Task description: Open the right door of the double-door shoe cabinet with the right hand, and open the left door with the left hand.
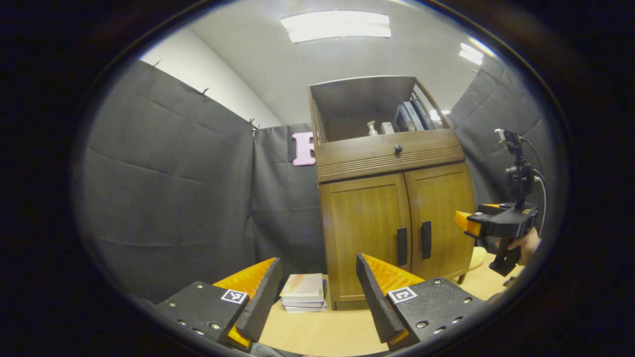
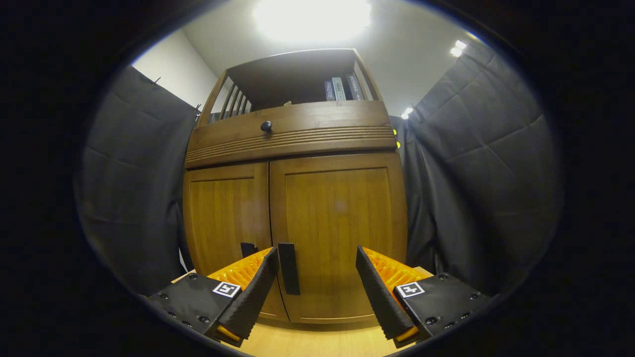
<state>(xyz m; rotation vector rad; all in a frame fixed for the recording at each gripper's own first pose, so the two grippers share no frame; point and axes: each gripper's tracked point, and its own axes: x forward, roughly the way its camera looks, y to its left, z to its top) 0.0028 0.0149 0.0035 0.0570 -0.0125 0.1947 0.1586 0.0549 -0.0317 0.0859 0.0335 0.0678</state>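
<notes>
The wooden shoe cabinet [image 1: 392, 218] stands on a pale table, both doors closed. Its left door [image 1: 364, 233] and right door [image 1: 439, 223] each carry a dark vertical handle near the centre seam. My left gripper [image 1: 317, 287] is open, well short of the cabinet and left of its front. In the left gripper view the right gripper [image 1: 469, 223], held by a hand [image 1: 526, 245], hovers near the right door's edge. In the right gripper view my right gripper [image 2: 315, 282] is open close before the right door [image 2: 337, 233], with the right door's handle [image 2: 288, 268] just inside its left finger.
A drawer with a round knob [image 1: 398, 148] sits above the doors, and an open shelf holds books [image 1: 412, 116] and small bottles. A stack of books [image 1: 303, 292] lies on the table left of the cabinet. Black cloth walls surround the booth.
</notes>
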